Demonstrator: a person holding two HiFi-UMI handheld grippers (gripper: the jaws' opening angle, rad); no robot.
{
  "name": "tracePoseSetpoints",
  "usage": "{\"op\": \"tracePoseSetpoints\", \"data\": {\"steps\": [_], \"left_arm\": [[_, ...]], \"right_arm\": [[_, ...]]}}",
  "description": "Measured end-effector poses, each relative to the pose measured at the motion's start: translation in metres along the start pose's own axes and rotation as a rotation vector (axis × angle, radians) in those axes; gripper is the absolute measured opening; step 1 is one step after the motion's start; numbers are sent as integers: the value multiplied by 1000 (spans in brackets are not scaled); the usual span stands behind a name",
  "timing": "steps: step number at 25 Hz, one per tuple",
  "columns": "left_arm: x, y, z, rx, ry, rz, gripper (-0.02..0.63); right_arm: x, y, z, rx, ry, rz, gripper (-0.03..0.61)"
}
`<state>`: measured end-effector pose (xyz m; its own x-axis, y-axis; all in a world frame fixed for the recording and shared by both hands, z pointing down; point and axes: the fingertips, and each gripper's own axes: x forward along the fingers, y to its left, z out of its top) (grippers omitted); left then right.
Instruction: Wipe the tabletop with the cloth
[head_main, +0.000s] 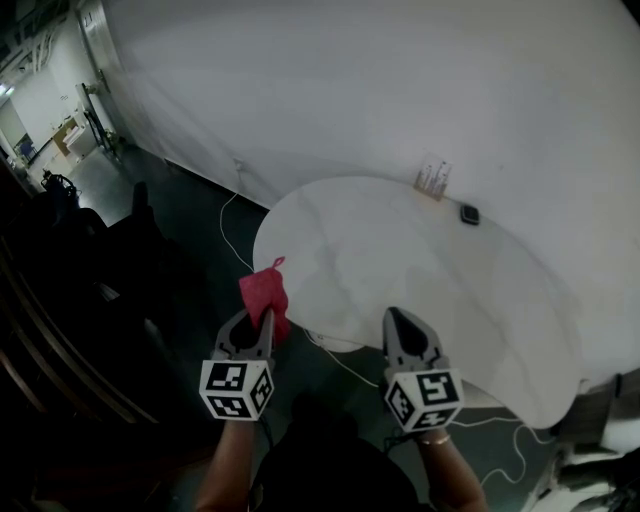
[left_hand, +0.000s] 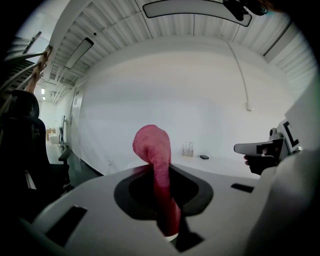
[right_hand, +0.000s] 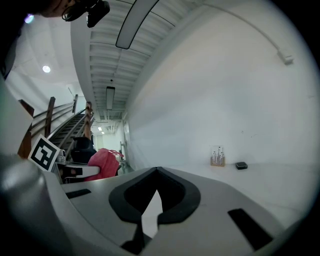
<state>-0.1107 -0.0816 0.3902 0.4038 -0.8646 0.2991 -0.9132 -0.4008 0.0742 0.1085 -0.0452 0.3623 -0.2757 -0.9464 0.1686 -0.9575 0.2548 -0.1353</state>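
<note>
Currently the left gripper (head_main: 264, 318) pinches the red cloth (head_main: 262, 292) upright; the tabletop (head_main: 400, 260) lies just ahead, to its right; right gripper (head_main: 393, 318) closed, empty.

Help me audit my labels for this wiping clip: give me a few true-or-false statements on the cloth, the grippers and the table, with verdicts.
1. The left gripper is shut on the red cloth. True.
2. The right gripper holds a corner of the cloth. False: its jaws are together with nothing between them.
3. The cloth lies spread flat mid-table. False: it hangs bunched from the left gripper at the table's near left edge.
4. A small dark object sits on the table near the wall. True.
</note>
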Motion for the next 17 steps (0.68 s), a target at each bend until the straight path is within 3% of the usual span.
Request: {"op": "tracePoseSetpoints", "data": {"steps": [17], "left_arm": [[-12, -5, -6, -3, 1, 0, 49]], "right_arm": [[-12, 9, -1, 3, -4, 31, 2]]}}
